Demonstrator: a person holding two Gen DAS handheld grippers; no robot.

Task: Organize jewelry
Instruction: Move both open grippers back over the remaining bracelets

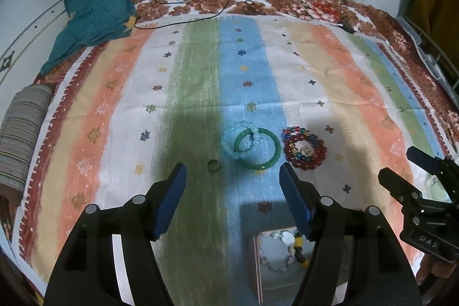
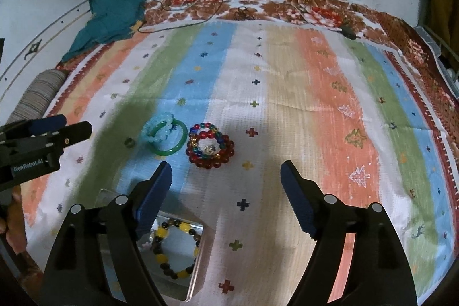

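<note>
Jaws on both grippers are seen spread wide with nothing between the pads; no earring, bead or bangle is gripped. Left gripper is aimed down at the striped cloth on the bed; right gripper likewise, with bare cloth between its pads.

Loose items, as seen from the left wrist:
- green bangle at 12 o'clock, just ahead of the pads
- pale blue bead bracelet lying partly over the bangle's 10 o'clock edge, touching it
- red and multicolour bead bracelets stacked in one pile at 1 o'clock, just beside the bangle
- small dark ring at 11 o'clock, near the left pad, apart from the rest

Metal tray is sited at 6 o'clock, under the grippers. One yellow-and-dark bead bracelet is already in it; a further pale item in it is glimpsed from the left wrist, too blurred to identify.

Progress judged as early-to-mid: at least one piece stowed, about four or five still left on the cloth. Ring and bangle cluster are the nearest candidates for the left side, the red pile for the right.
</note>
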